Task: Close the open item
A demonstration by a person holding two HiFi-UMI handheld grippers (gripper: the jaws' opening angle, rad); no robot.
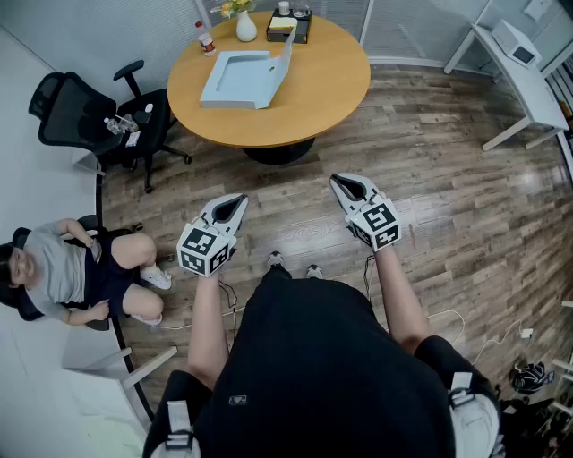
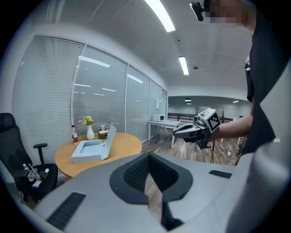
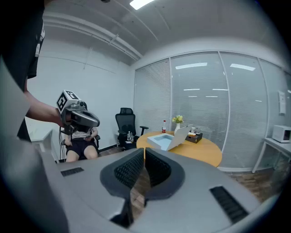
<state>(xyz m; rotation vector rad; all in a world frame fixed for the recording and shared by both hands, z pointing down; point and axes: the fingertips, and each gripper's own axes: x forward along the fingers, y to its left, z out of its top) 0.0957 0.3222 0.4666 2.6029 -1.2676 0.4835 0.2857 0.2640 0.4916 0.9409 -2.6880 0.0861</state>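
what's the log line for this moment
box: open on table, lid up | left gripper: shut, empty | right gripper: shut, empty | both over floor, short of table

The round worktop [image 1: 331, 89] is smooth, light wood with a soft satin sheen. The open box [image 1: 235, 79] on it looks like matt pale-blue cardboard. The vase [image 1: 245, 27] is white and glossy, ceramic by the look. The floor [image 1: 466, 206] is wood-grain planking in mixed browns, faintly shiny. The left gripper [image 1: 240, 200] and the right gripper [image 1: 338, 182] have smooth, matt grey plastic shells, and their fingers [image 2: 136, 173] carry black pads with a fine dimpled, rubbery texture. The marker cube [image 1: 204, 250] on each bears matt black-and-white print. The office chair [image 1: 63, 112] is matt black, its back mesh or cloth. The partition walls [image 3: 200, 91] are glossy glass that reflects the ceiling lights
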